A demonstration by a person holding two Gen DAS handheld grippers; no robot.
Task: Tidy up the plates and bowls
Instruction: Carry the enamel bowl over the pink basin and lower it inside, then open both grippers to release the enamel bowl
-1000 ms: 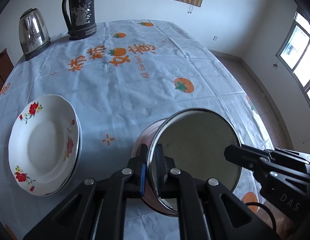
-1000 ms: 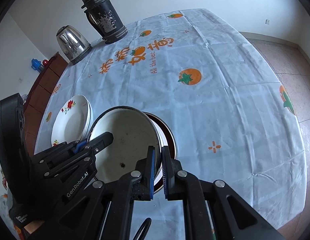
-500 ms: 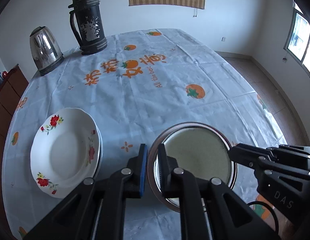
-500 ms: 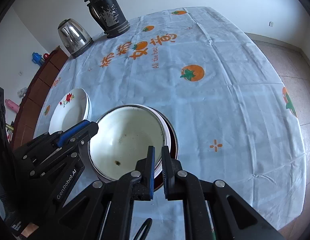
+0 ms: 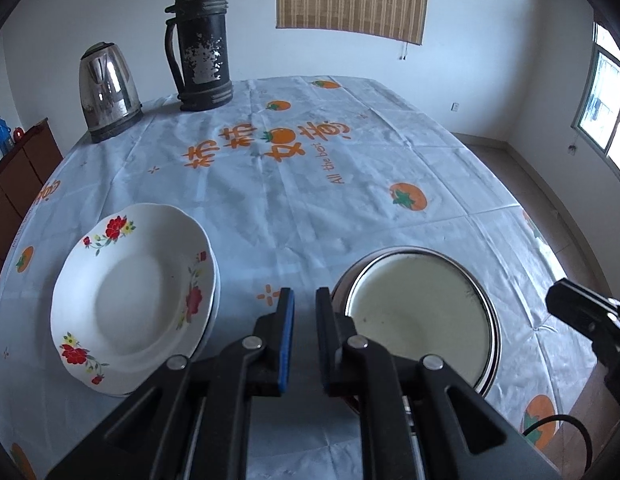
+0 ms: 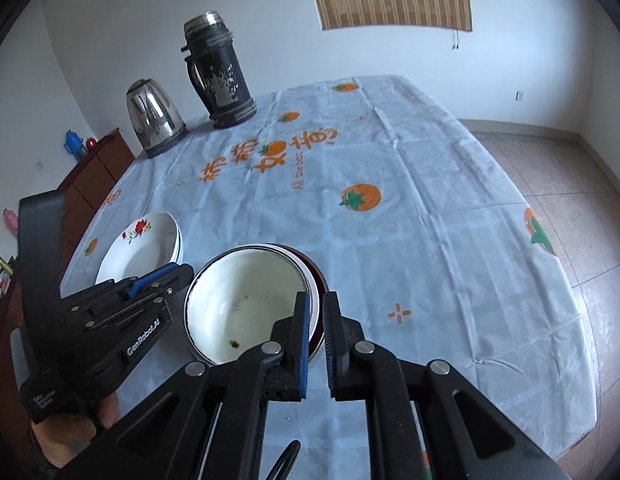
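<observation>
A white enamel bowl (image 5: 418,320) (image 6: 246,300) sits nested in a dark red bowl on the tablecloth. My left gripper (image 5: 304,304) (image 6: 184,274) is just left of its rim, jaws nearly together with only cloth showing between them. My right gripper (image 6: 317,304) is shut and hangs over the bowl's near right rim. In the left wrist view the right gripper (image 5: 558,300) stands apart from the bowl's right side. A stack of white floral plates (image 5: 130,300) (image 6: 138,248) lies to the left of the bowls.
A steel kettle (image 5: 108,92) and a tall dark thermos (image 5: 200,40) stand at the table's far left. A brown cabinet (image 6: 94,176) is beyond the left edge. The printed tablecloth (image 5: 350,200) stretches beyond the bowls, and the floor lies to the right.
The white bowl was tilted with both grippers shut on its rim. Now it rests level in the red bowl, and both grippers have come off it and drawn back.
</observation>
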